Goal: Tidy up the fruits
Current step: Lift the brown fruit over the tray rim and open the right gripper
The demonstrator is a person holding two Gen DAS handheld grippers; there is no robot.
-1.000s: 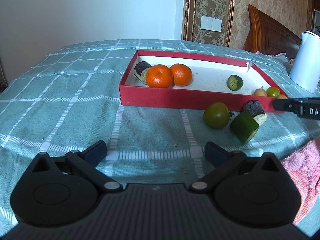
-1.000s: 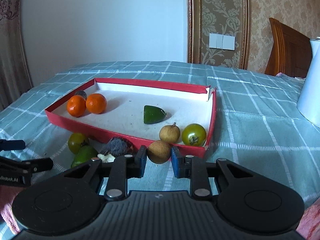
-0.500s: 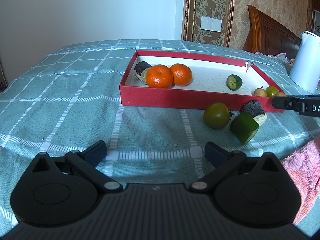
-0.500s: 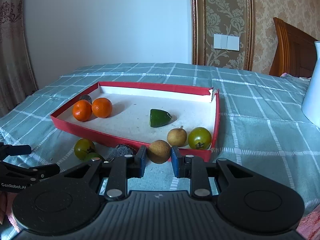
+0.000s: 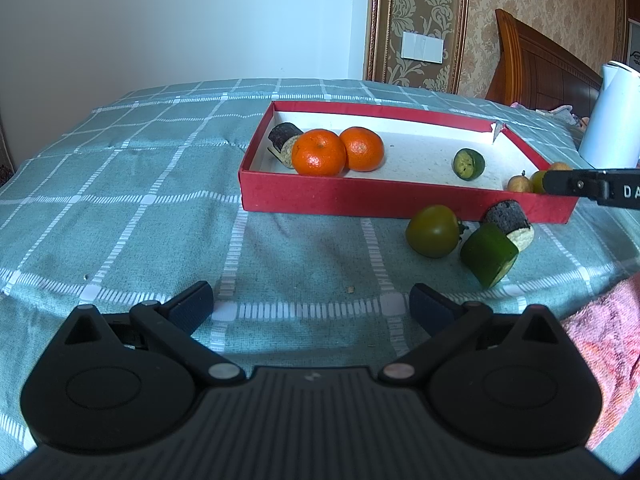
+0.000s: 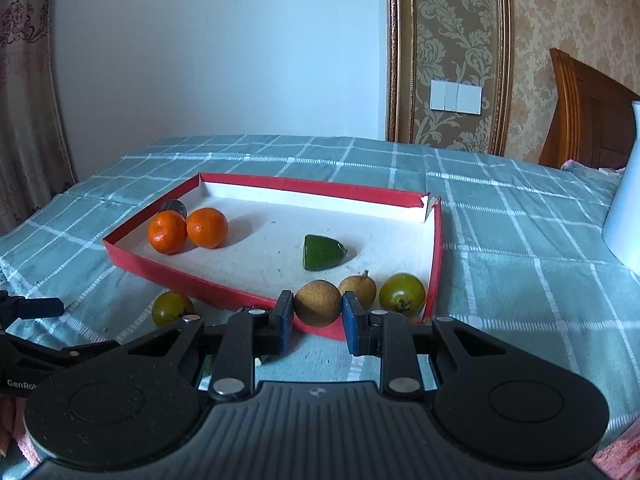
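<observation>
A red tray (image 6: 132, 254) (image 5: 360, 200) lies on the checked cloth. It holds two oranges (image 6: 188, 229) (image 5: 336, 151), a dark piece (image 5: 283, 138), a green piece (image 6: 322, 253), a small brown fruit (image 6: 360, 287) and a green tomato (image 6: 402, 294). My right gripper (image 6: 317, 312) is shut on a brown round fruit (image 6: 318, 302), held above the tray's near right corner. My left gripper (image 5: 311, 306) is open and empty, low over the cloth. In front of the tray lie a green tomato (image 5: 432, 231) (image 6: 172, 308), a dark piece (image 5: 508, 220) and a green piece (image 5: 488, 254).
A white kettle (image 5: 612, 116) (image 6: 626, 208) stands at the right beyond the tray. A pink cloth (image 5: 600, 356) lies at the table's near right edge. A wooden headboard (image 6: 592, 112) and wall are behind.
My right gripper has risen with the brown fruit and moved forward over the tray's near corner. The left gripper has not moved.
</observation>
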